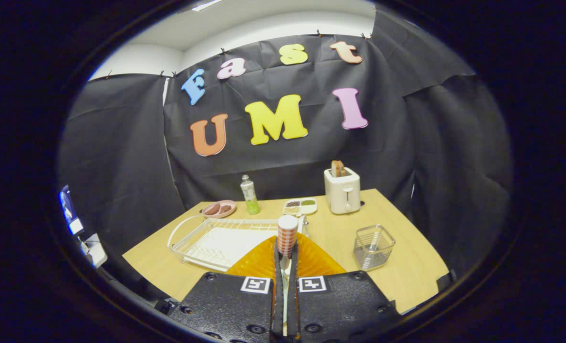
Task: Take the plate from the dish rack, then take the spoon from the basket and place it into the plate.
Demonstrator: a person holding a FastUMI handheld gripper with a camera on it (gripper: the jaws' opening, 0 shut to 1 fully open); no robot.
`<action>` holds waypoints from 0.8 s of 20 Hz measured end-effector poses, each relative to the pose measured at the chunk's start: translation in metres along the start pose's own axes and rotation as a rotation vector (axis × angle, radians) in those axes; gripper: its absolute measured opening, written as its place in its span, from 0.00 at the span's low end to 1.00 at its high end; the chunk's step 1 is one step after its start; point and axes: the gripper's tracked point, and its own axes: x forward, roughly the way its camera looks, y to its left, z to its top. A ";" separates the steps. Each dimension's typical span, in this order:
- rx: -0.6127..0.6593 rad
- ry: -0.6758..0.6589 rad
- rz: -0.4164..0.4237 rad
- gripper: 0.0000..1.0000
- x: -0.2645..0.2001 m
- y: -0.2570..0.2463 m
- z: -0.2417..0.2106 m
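My gripper (pixel 286 259) is shut on the rim of an orange ribbed plate (pixel 260 263), which fans out to both sides of the fingers and is held above the table's near side. The white wire dish rack (pixel 202 238) lies just beyond and left of the plate. A red-and-white checked cup (pixel 287 233) stands just past the fingertips, at the rack's right end. To the right sits the small wire basket (pixel 373 247); a spoon (pixel 372 242) shows faintly inside it.
On the wooden table (pixel 406 267), at the back, stand a white toaster (pixel 342 191) with toast in it, a white compartment tray (pixel 300 206), a green bottle (pixel 249 194) and a pink dish (pixel 219 208). Black cloth walls the booth.
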 end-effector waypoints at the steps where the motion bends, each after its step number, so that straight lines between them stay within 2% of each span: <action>1: 0.001 0.015 0.004 0.08 0.004 0.008 -0.011; 6: 0.029 0.106 0.092 0.08 0.019 0.056 -0.053; 12: 0.061 0.173 0.134 0.09 0.037 0.085 -0.082; 16: 0.082 0.213 0.128 0.15 0.043 0.086 -0.095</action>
